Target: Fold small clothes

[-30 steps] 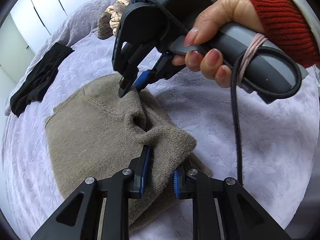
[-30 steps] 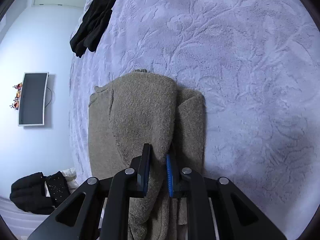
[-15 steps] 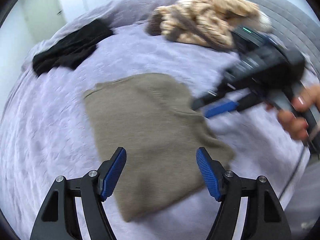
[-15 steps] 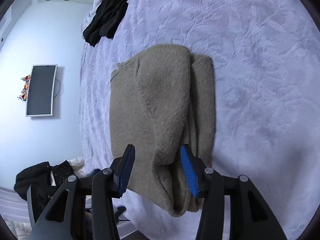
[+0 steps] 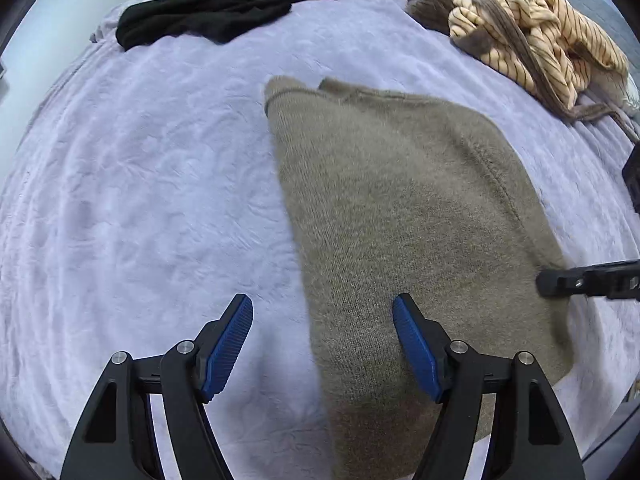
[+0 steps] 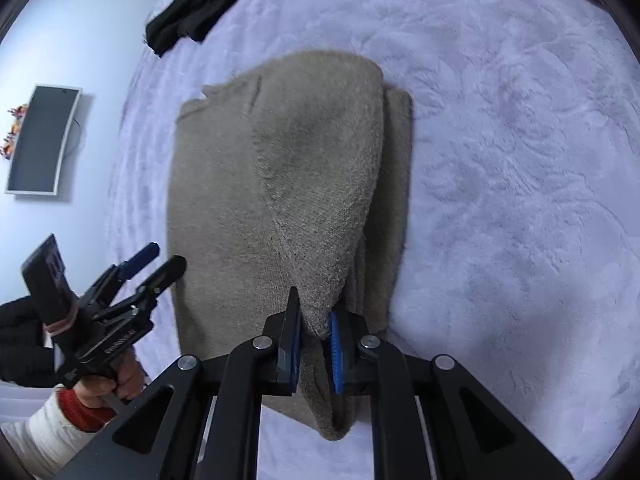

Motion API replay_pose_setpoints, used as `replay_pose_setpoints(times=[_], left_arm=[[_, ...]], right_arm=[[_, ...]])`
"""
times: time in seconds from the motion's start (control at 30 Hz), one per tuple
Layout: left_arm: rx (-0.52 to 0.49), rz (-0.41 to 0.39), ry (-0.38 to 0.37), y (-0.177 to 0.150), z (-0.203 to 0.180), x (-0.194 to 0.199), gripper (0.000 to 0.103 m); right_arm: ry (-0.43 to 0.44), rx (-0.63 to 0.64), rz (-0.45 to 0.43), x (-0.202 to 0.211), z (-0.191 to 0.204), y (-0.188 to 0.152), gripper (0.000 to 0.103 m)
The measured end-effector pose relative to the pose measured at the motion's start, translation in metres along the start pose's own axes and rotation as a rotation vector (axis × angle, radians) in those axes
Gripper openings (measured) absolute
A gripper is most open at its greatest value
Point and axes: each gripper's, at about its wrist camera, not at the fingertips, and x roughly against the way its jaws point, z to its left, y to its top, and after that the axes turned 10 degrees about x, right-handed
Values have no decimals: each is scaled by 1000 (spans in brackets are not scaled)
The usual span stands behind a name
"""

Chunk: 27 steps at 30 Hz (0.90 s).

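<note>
A taupe knit garment (image 5: 404,216) lies partly folded on a lavender bedspread (image 5: 140,184), one side flap turned over its middle. The left gripper (image 5: 322,340) hovers over the garment's near edge with its blue-padded fingers (image 5: 228,344) spread wide, holding nothing; one finger sits over bare bedspread, the other over the knit. In the right wrist view the right gripper (image 6: 314,344) has its fingers drawn close together, pinching the narrow end of the folded flap of the garment (image 6: 288,184) between the blue pads. The left gripper (image 6: 156,264) shows there too, beside the garment's edge. A black garment (image 5: 216,4) and a striped beige pile (image 5: 532,32) lie farther back, well apart from the knit.
</note>
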Motion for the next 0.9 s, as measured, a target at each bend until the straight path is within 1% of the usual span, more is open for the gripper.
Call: replay_pose_setpoints(times=[0.03, 0.07, 0.13, 0.2, 0.23, 0.27, 0.3, 0.33, 0.43, 0.47, 0.5, 0.53, 0.57, 0.67, 0.7, 0.73, 0.8, 0.9], left_arm=[[1, 4, -2, -2, -2, -1, 77], [4, 8, 1, -3, -3, -3, 83], [7, 14, -4, -3, -3, -6, 83], [8, 17, -11, -3, -1, -6, 83], [8, 19, -12, -2, 0, -6, 83], [8, 20, -14, -2, 1, -6, 83], [10, 22, -16, -2, 1, -6, 83], [14, 27, -21, -2, 2, -7, 83], [34, 41, -38, -1, 6, -8, 83], [37, 47, -44, 0, 6, -9, 83], [40, 54, -51, 1, 8, -9, 83], [39, 57, -54, 1, 9, -8, 83], [32, 60, -55, 1, 10, -8, 83], [-21, 59, -51, -4, 12, -6, 85], [-36, 60, -46, -6, 13, -6, 91], [-44, 62, -36, -8, 14, -8, 94], [-33, 82, -47, -11, 17, -11, 95], [-15, 88, -48, -12, 16, -10, 95]], right_arm=[[-11, 5, -1, -5, -1, -2, 12], [-6, -8, -18, -7, -4, -5, 13], [31, -60, -47, -4, -12, -8, 13], [78, -116, -63, 3, -20, -15, 19], [71, -129, -58, 8, -23, -19, 29], [52, -132, -49, 11, -25, -23, 49], [46, -134, -46, 17, -26, -30, 56], [69, -137, -51, 20, -27, -35, 57], [207, -176, -67, 24, -28, -55, 57], [224, -181, -59, 21, -26, -60, 54], [214, -177, -37, 16, -24, -66, 48], [189, -166, -7, 9, -21, -72, 16], [171, -162, 10, 5, -17, -77, 6], [181, -191, -20, 2, -14, -90, 6], [184, -213, -23, -1, -16, -93, 6], [188, -237, -22, -6, -18, -96, 6], [180, -249, -19, -15, -21, -95, 6], [153, -219, -13, -13, -22, -95, 6]])
